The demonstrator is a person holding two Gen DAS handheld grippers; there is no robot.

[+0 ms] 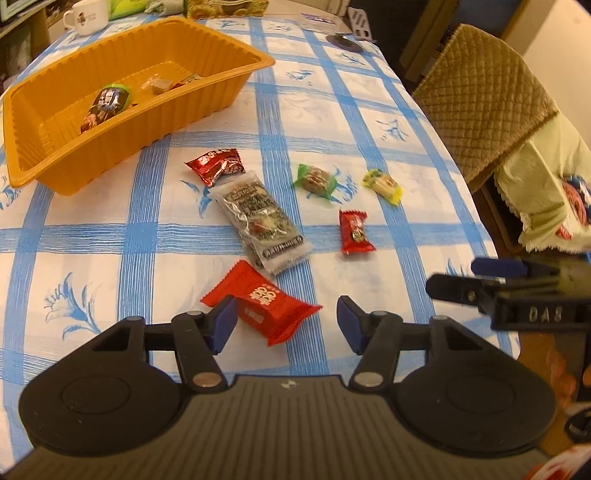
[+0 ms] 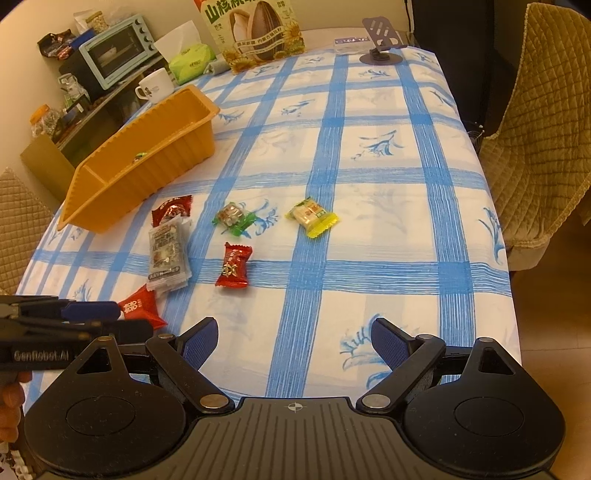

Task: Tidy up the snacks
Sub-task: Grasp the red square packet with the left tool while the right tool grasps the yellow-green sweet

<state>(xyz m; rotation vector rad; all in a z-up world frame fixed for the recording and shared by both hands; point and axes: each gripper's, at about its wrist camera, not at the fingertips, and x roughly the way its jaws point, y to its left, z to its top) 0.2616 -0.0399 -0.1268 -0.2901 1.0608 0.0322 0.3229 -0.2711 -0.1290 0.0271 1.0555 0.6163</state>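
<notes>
A bright red snack packet (image 1: 262, 299) lies on the checked cloth between the jaws of my left gripper (image 1: 286, 325). The left pad is at its edge and the right pad stands clear, so the gripper is open. Beyond it lie a long clear packet (image 1: 262, 221), a dark red packet (image 1: 216, 166), a green candy (image 1: 314, 177), a yellow candy (image 1: 382, 184) and a small red packet (image 1: 354, 232). The orange tray (image 1: 147, 122) at far left holds a dark-wrapped snack (image 1: 105, 107) and small candies. My right gripper (image 2: 295, 343) hovers open and empty over the cloth, short of the small red packet (image 2: 232, 266).
A quilted chair (image 1: 480, 110) stands off the table's right edge. At the far end are a mug (image 2: 157, 86), a sunflower-seed bag (image 2: 255, 33), a green tissue pack (image 2: 190, 62) and a phone stand (image 2: 380, 44). A toaster oven (image 2: 118, 51) sits on a shelf at the left.
</notes>
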